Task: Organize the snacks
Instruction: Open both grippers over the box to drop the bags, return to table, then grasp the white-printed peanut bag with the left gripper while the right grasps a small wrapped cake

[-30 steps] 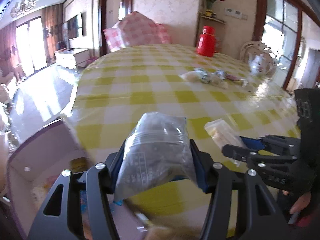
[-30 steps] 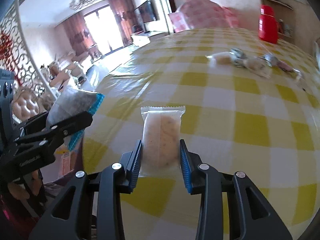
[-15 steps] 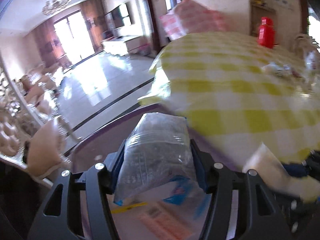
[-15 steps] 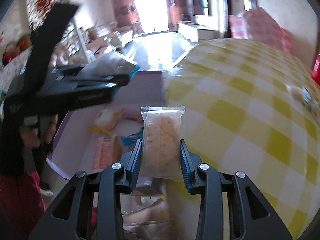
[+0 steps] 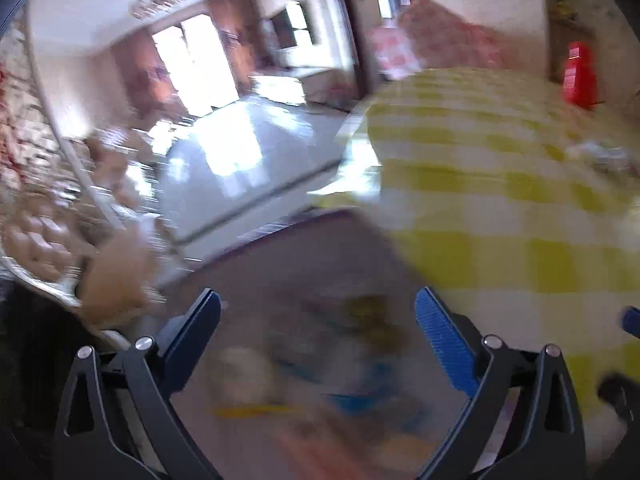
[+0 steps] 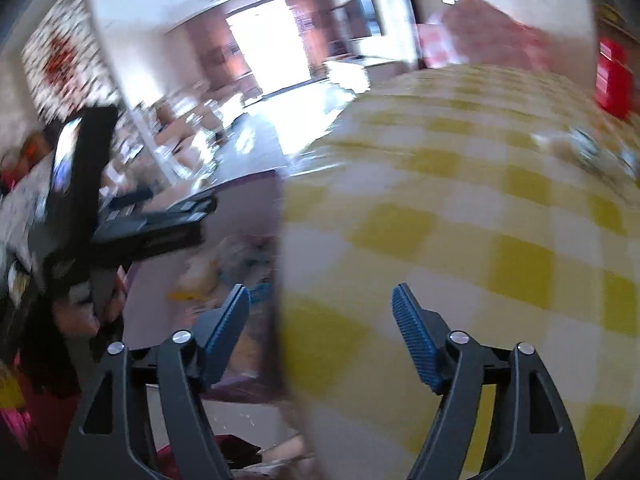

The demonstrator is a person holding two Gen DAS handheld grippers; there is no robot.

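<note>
Both views are blurred by motion. My left gripper (image 5: 318, 312) hangs over a purple box (image 5: 320, 240) beside the table, its jaws opening wide with nothing between them; blurred snack packets (image 5: 360, 384) lie in the box below. My right gripper (image 6: 320, 308) hovers at the table's left edge, jaws opening and empty, half over the same box (image 6: 248, 200). In the right wrist view the left gripper (image 6: 176, 220) shows as a black shape over the box. More wrapped snacks (image 6: 580, 148) lie far off on the yellow-checked tablecloth (image 6: 480, 220).
A red container (image 5: 578, 76) stands at the table's far side. A pink-checked chair back (image 5: 424, 40) is behind the table. To the left lies shiny open floor (image 5: 240, 160), with a carved chair (image 5: 40, 248) at the left edge. A hand (image 6: 80, 316) holds the left gripper.
Both grippers swung left from the table over the purple box and opened. The grey-and-blue packet has left the left gripper; the pale biscuit packet has left the right one.
</note>
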